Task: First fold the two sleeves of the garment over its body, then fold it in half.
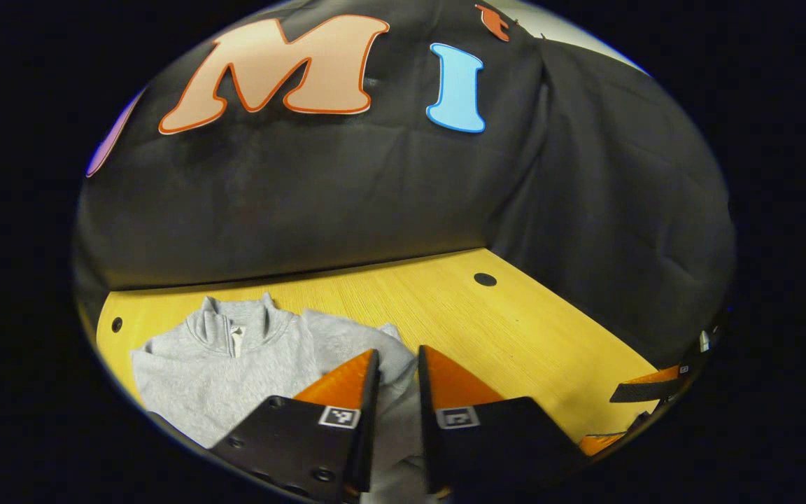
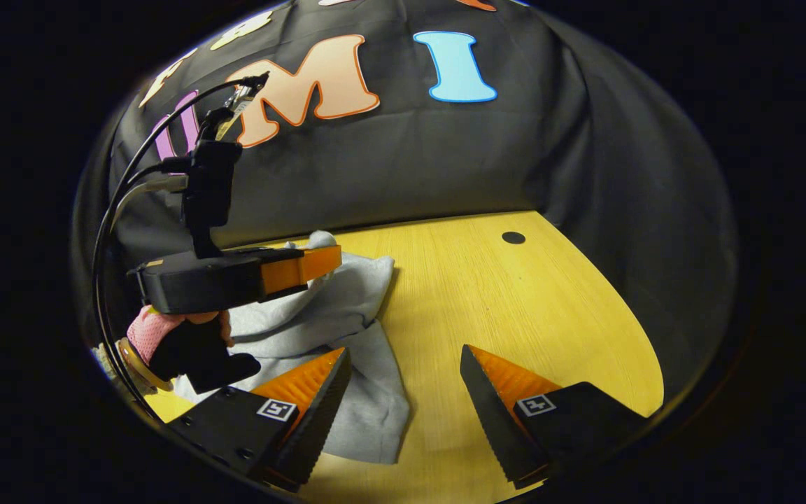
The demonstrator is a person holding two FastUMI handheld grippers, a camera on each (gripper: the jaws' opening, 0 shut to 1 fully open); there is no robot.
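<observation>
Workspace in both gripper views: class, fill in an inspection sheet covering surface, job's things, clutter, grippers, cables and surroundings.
Surface: yellow wooden table with dark round holes.
Job's things: grey zip-collar sweatshirt, lying rumpled on the table.
Clutter: nothing seen.
Grippers: left gripper fingers nearly closed over the cloth, grip unclear; right gripper open above the table edge of the garment.
Cables: black cables looping from the left gripper.
Surroundings: black cloth wall.
</observation>
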